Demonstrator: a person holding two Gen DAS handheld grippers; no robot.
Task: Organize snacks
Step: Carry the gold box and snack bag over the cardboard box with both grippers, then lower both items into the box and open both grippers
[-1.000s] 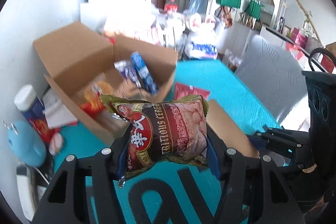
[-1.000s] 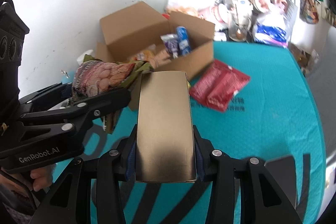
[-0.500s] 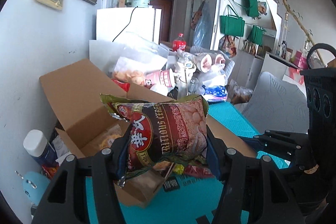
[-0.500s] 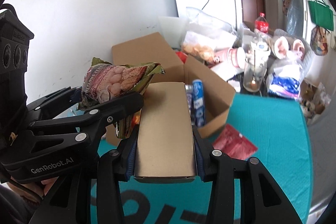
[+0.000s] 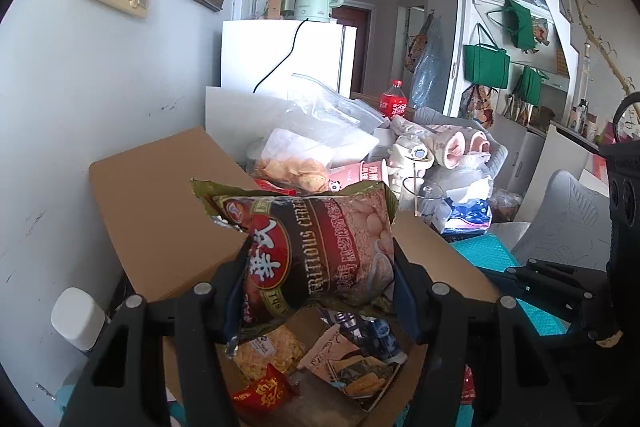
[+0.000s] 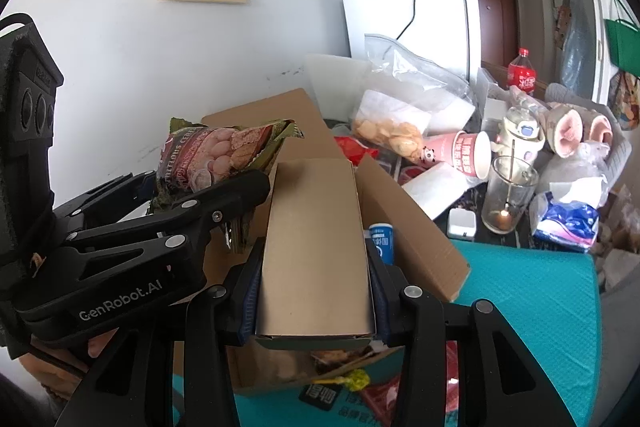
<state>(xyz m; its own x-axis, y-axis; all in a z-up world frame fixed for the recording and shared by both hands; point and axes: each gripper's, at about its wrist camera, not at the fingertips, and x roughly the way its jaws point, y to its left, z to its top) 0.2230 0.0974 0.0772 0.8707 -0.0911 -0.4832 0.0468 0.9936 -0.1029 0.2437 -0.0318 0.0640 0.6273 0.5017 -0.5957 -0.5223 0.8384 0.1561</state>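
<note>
My left gripper [image 5: 320, 267] is shut on a dark red and green cereal snack bag [image 5: 320, 239], held above the open cardboard box [image 5: 160, 219]. Several snack packets [image 5: 320, 359] lie inside the box. My right gripper [image 6: 314, 267] is shut on a plain tan carton [image 6: 316, 235], held lengthwise over the box's near edge [image 6: 412, 235]. In the right wrist view the left gripper and the cereal bag [image 6: 216, 155] sit just left of the carton. A blue packet [image 6: 382, 239] stands in the box beside the carton.
Behind the box are a clear bag of crackers [image 6: 392, 123], a pink paper cup [image 6: 468, 155], a glass with a spoon [image 6: 506, 199] and a cola bottle [image 6: 522, 73]. Red packets [image 6: 384, 399] lie on the teal tablecloth [image 6: 520, 307]. A white-capped bottle [image 5: 76, 315] stands by the wall.
Both grippers have risen and moved forward together, from in front of the box to above it. Each still holds its item as before.
</note>
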